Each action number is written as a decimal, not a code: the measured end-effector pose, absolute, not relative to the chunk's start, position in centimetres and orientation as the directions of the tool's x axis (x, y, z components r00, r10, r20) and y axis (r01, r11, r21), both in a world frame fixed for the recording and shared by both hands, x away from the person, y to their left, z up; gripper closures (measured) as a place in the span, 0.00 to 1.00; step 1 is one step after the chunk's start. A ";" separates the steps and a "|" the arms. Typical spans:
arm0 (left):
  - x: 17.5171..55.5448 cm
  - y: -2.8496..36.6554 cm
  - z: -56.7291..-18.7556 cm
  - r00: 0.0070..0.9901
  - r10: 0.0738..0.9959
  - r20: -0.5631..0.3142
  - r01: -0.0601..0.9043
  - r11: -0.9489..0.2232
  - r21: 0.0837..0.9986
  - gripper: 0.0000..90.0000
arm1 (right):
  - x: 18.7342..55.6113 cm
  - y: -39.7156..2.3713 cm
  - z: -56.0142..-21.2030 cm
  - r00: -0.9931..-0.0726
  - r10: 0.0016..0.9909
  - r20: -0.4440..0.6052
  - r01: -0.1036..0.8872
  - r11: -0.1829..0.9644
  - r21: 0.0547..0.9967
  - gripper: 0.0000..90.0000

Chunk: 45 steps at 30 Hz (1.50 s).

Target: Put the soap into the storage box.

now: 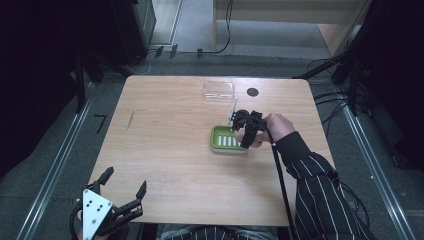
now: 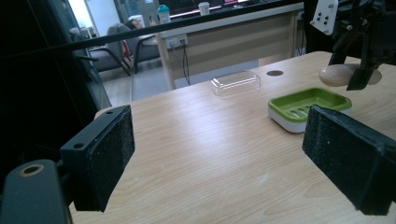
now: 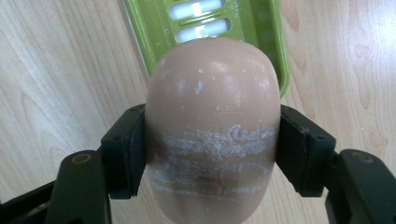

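Note:
A beige oval soap bar (image 3: 212, 126) with white scuff marks is clamped between the jaws of my right gripper (image 3: 212, 149). It hangs just above the right end of a green soap dish (image 1: 226, 138) with a slotted white inner tray, near the table's middle. In the left gripper view the soap bar (image 2: 343, 74) hovers over the dish's (image 2: 308, 105) far rim, under the right gripper (image 2: 359, 70). My left gripper (image 1: 125, 189) is open and holds nothing, over the table's near left corner; its black foam pads (image 2: 109, 154) stand wide apart.
A clear plastic lid (image 1: 218, 90) lies at the back of the wooden table (image 1: 165, 150), beside a round black cable hole (image 1: 253, 92). A thin white stick (image 1: 234, 107) lies between lid and dish. A striped sleeve (image 1: 320, 185) reaches in from the lower right.

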<state>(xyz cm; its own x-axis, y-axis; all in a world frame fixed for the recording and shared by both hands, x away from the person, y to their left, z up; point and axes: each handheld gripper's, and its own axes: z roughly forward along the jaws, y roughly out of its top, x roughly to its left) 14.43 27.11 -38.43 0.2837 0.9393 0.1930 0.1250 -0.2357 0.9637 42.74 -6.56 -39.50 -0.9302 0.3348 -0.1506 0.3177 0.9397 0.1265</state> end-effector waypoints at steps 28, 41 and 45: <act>14.0 27.4 -38.5 0.273 0.942 0.193 0.127 -0.235 0.964 0.11 | 44.0 -4.2 -39.6 -0.956 0.242 -0.167 0.223 0.967 0.127 0.38; 13.8 27.5 -38.5 0.267 0.944 0.191 0.130 -0.232 0.964 0.11 | 44.4 -3.2 -39.8 -0.963 0.219 -0.160 0.198 0.971 0.136 0.38; 13.8 27.5 -38.5 0.268 0.943 0.195 0.131 -0.237 0.963 0.11 | 44.6 -3.0 -40.2 -0.964 0.213 -0.159 0.194 0.972 0.132 0.38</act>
<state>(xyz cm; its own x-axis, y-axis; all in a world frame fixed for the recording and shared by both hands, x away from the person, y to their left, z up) 13.84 27.46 -38.47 0.2677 0.9434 0.1955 0.1313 -0.2367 0.9627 44.58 -3.02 -40.24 -0.9640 0.2135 -0.1587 0.1936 0.9722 0.1317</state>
